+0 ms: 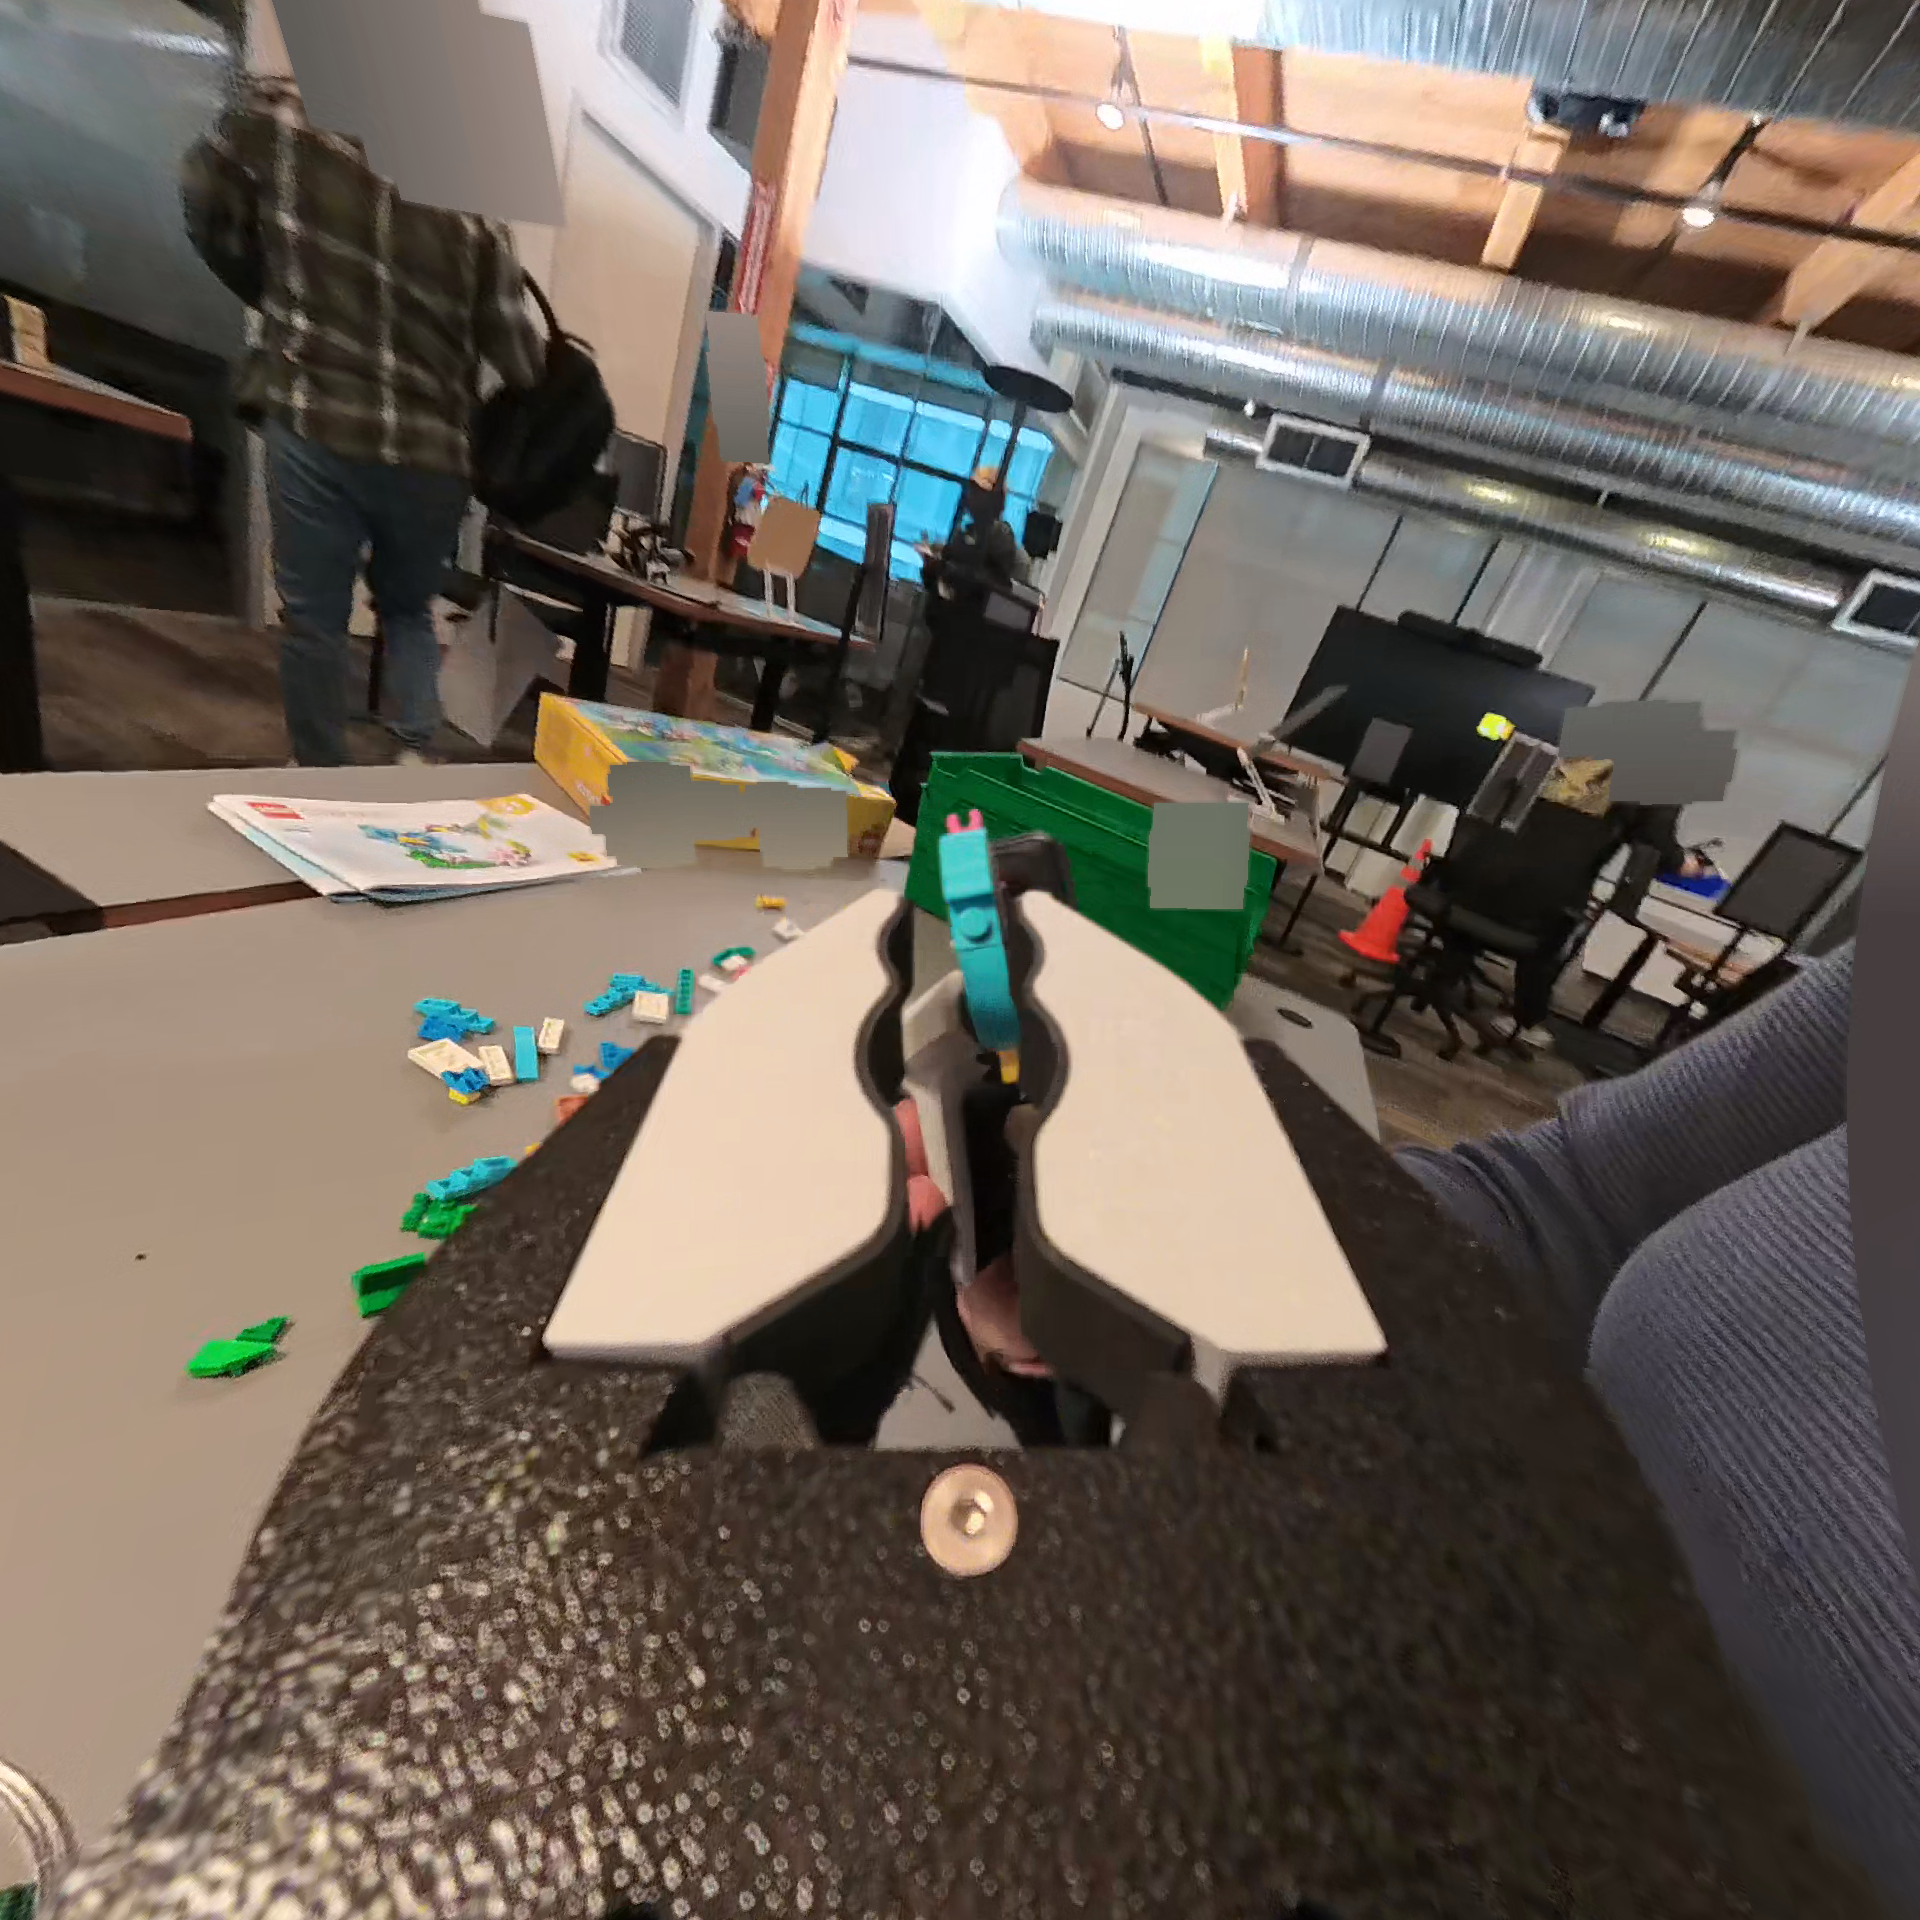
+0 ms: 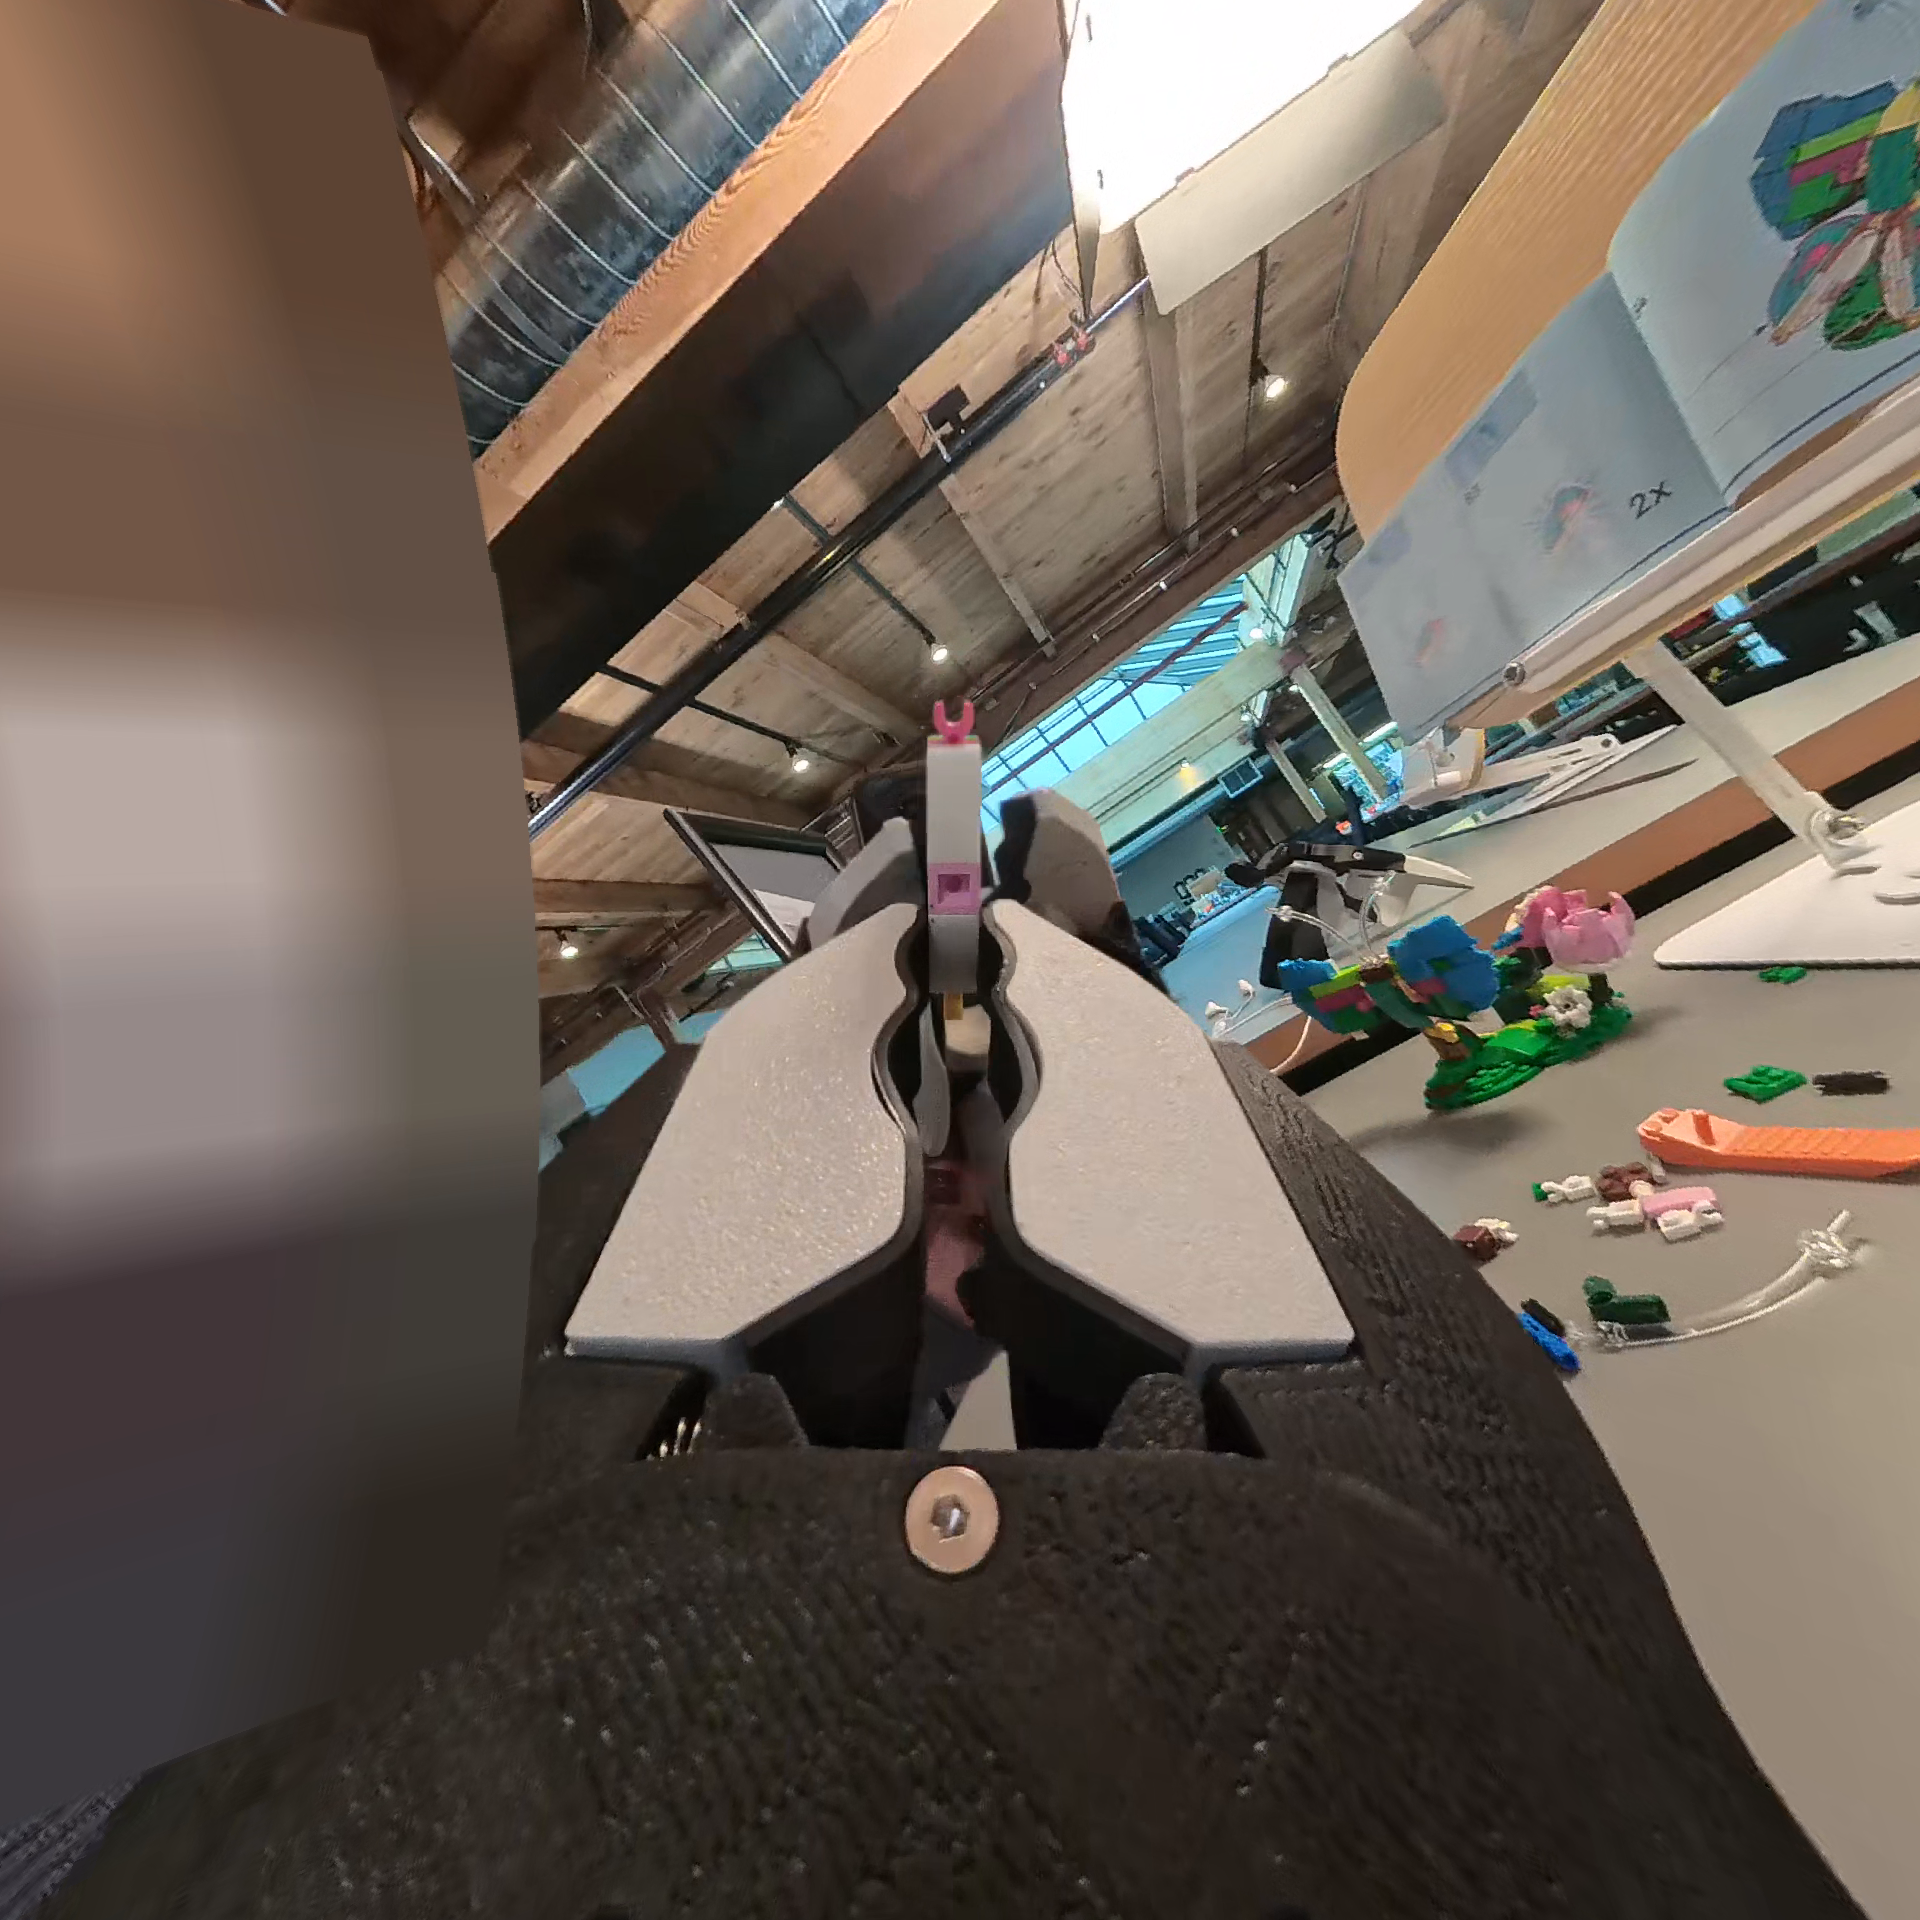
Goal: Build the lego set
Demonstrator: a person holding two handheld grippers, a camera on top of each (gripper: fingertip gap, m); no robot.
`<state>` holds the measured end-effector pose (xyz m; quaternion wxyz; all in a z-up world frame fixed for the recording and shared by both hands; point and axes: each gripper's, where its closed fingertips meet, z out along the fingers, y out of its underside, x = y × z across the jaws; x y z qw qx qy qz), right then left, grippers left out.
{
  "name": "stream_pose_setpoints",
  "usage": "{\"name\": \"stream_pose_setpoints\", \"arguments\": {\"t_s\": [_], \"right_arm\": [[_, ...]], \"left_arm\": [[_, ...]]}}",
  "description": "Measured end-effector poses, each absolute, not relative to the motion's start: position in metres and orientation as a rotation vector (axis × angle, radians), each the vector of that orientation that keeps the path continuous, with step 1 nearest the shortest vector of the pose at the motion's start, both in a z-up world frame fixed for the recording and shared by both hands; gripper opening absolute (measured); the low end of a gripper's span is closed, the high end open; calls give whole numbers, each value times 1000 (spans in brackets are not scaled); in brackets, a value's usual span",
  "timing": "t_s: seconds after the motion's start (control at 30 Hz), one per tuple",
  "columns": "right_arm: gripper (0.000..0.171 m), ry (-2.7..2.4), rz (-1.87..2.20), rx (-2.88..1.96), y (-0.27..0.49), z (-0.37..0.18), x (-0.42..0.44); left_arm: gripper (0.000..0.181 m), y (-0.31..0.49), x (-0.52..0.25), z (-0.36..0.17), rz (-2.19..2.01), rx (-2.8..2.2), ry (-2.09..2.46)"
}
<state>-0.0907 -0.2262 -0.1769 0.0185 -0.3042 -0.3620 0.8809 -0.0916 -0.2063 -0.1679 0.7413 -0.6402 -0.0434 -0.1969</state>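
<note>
Both grippers, left (image 1: 961, 977) and right (image 2: 954, 940), clamp 1 small teal-and-white piece (image 1: 975, 935) held up off the table (image 1: 208, 1091), while the flower model (image 2: 1455, 997) stands partly built and loose bricks (image 1: 499, 1039) remain, so much is left.

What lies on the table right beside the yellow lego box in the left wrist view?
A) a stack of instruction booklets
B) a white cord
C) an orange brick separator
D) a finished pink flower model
A: a stack of instruction booklets lies flat on the grey table just left of the yellow lego box; the left gripper in front of them is closed on a teal lego assembly.
</note>
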Motion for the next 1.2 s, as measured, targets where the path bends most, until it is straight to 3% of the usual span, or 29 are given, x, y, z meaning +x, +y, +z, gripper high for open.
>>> {"name": "stream_pose_setpoints", "arguments": {"t_s": [0.2, 0.3, 0.5, 0.7, 0.83, 1.07, 1.13, 1.2], "right_arm": [[9, -1212, 2586, -924, -219, -186, -94], [20, -1339, 2403, -888, -203, -190, -96], [22, -1701, 2153, -795, -206, -204, -88], [18, -1877, 2163, -799, -222, -219, -80], [6, -1663, 2303, -933, -203, -208, -91], [6, -1318, 2553, -1090, -178, -200, -101], [6, -1304, 2588, -1094, -180, -201, -101], [6, -1311, 2598, -1089, -183, -202, -101]], "left_arm": [[8, -201, -89, -174, -497, -1522, -73], [8, -205, -95, -186, -510, -1686, -80], [8, -216, -90, -215, -575, -2073, -16], [8, -216, -74, -231, -596, -2263, 100], [12, -208, -87, -221, -540, -2153, -6], [36, -208, -99, -225, -596, -1889, -163], [37, -201, -95, -227, -620, -1816, -168], [26, -195, -90, -224, -660, -1727, -153]]}}
